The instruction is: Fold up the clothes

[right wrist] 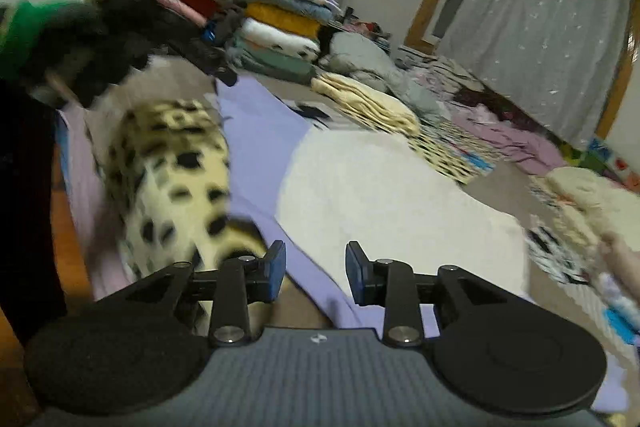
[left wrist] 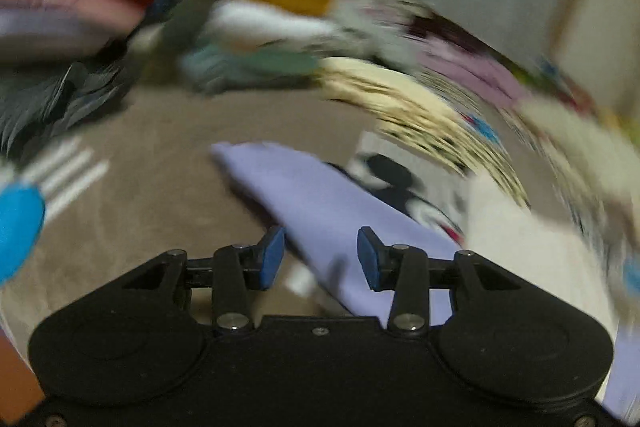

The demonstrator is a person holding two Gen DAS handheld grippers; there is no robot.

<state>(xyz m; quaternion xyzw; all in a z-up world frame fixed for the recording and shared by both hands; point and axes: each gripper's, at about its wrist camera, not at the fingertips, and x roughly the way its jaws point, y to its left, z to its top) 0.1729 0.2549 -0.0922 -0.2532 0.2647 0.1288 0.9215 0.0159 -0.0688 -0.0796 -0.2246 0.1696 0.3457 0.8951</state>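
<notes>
- The left gripper (left wrist: 321, 255) is seen from its own wrist camera with the jaws parted by a moderate gap; nothing is pinched between the blue pads (left wrist: 272, 257).
- A lavender cloth (left wrist: 320, 203) is seen through that gap, lying on the tan carpet (left wrist: 160, 155) below the fingertips; whether the pads touch it cannot be told, since the view is heavily smeared.
- The right gripper (right wrist: 316, 271) is likewise shown with its jaws partly apart, and nothing is clamped between its pads (right wrist: 276, 269).
- In the right wrist view, the same lavender cloth (right wrist: 260, 147) is spread flat on the floor, running from the foreground towards the back of the room.
- A white garment (right wrist: 380, 187) is laid on top of the lavender cloth, just ahead and to the right of the right claw.
- A cream sleeve with black spots (right wrist: 172, 179) is seen at the left of that view, blurred, over the lavender cloth's left part.
- The left gripper, a blurred dark mass with a green piece (right wrist: 24, 35), is seen raised at the upper left of the right wrist view.
- Stacks of folded clothes (right wrist: 280, 23) are piled against the wall at the back, well apart from both claws.
- A cream folded pile (right wrist: 368, 99) is set on the floor beyond the white garment.
- A pale curtain (right wrist: 540, 7) is hung at the far right.
</notes>
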